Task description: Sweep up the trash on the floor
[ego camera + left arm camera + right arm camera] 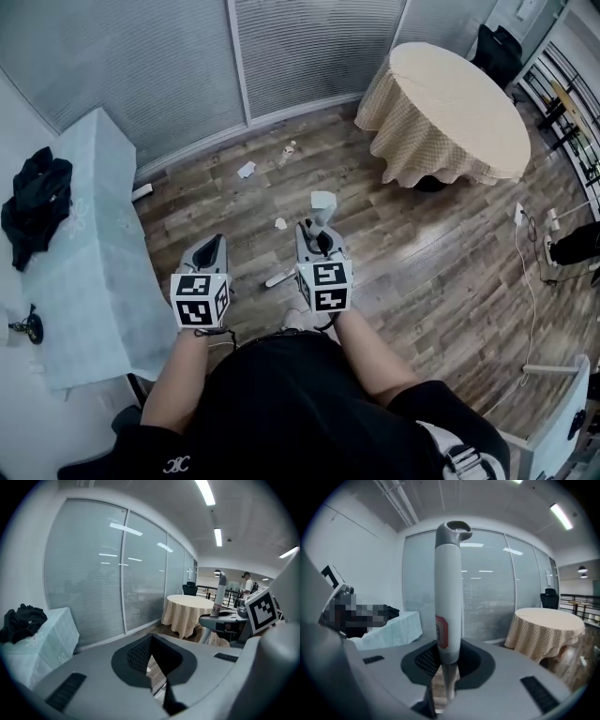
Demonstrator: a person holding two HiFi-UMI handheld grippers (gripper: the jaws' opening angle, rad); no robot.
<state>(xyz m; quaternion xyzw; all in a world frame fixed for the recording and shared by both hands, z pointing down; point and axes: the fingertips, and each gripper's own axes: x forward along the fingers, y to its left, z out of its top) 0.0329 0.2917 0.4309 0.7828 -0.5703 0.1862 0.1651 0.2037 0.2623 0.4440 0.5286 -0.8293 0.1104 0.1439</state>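
Right now we are standing on the wooden floor (441, 272) with a gripper in each hand, both held low in front of us. Our right gripper (322, 239) is clamping a white handle (449, 597) between its jaws. The handle is rising upright out of them and ending in a grey loop, with a small red-edged label on its side just above the pads. In the head view it is showing foreshortened, as a pale shape just beyond the gripper's tips. Our left gripper (150, 639) is carrying nothing: its jaws are pressing together at the tips, with only a sliver of floor showing through. It is hanging beside the right one, and the two are not touching.

The trash is lying ahead of us on the boards. A small white scrap (280, 223) is sitting nearest, just beyond the grippers and between them. A larger paper piece (247, 170) and a crumpled bit (288, 150) are lying farther on, near the wall of blinds (309, 47). A white strip (279, 277) is lying on the floor between the grippers; we cannot tell what it is.

To our right a round table (459, 84) under a beige cloth is standing well apart from the scraps. To our left a long table (94, 262) draped in pale blue is bearing a black garment (36, 202).
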